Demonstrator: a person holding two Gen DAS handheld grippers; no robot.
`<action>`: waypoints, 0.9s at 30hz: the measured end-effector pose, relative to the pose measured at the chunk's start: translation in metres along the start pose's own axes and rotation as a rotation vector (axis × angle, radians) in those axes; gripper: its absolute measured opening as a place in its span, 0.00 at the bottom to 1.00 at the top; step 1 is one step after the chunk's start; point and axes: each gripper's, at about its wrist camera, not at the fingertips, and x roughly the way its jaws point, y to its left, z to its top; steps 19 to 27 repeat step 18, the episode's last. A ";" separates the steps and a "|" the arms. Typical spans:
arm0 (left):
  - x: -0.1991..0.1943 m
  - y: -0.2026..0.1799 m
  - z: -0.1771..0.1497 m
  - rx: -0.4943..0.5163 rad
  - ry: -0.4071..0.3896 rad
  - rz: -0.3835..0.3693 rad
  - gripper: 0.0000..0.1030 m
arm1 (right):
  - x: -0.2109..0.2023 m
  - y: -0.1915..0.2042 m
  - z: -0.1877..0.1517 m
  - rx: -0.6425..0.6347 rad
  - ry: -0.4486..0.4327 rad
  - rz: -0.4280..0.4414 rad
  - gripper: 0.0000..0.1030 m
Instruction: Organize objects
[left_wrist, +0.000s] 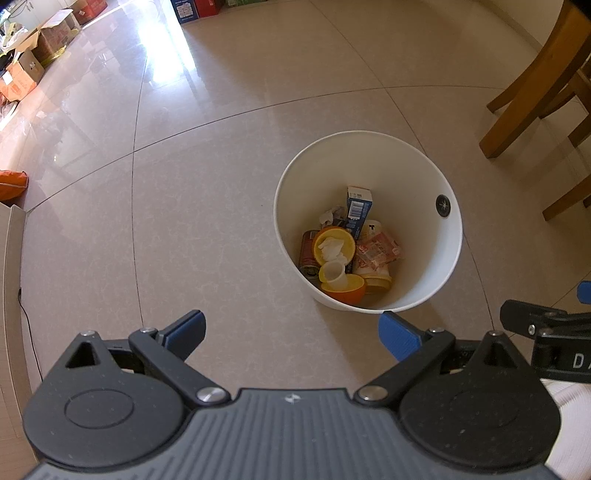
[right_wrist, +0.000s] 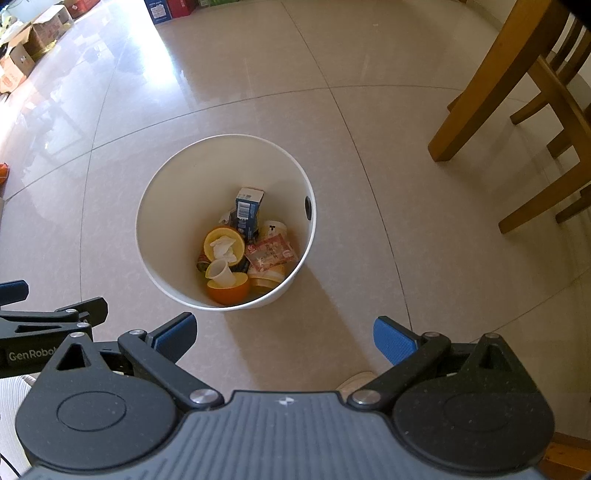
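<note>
A white round bin (left_wrist: 369, 147) stands on the tiled floor; it also shows in the right wrist view (right_wrist: 184, 162). Inside lie orange bowls (left_wrist: 334, 242), a white cup (left_wrist: 338, 275), a blue carton (left_wrist: 357, 210), a red can (left_wrist: 308, 251), a red wrapper (left_wrist: 378, 253) and crumpled paper. My left gripper (left_wrist: 291, 332) is open and empty, above the floor in front and left of the bin. My right gripper (right_wrist: 284, 336) is open and empty, just in front of the bin. Each gripper shows at the edge of the other's view.
Wooden chair and table legs (right_wrist: 480, 92) stand to the right of the bin. Cardboard boxes (left_wrist: 33, 62) line the far left wall. Blue and red boxes (left_wrist: 195, 9) sit at the far end. An orange item (left_wrist: 13, 182) lies at the left.
</note>
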 end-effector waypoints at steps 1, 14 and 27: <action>0.000 0.000 0.000 -0.001 0.000 0.000 0.97 | 0.000 0.000 0.000 0.000 0.000 0.000 1.00; -0.001 0.002 0.001 -0.016 0.007 -0.020 0.97 | 0.001 0.000 0.000 0.007 0.001 0.003 1.00; -0.001 0.002 0.001 -0.016 0.007 -0.020 0.97 | 0.000 -0.001 0.001 0.009 -0.003 0.003 1.00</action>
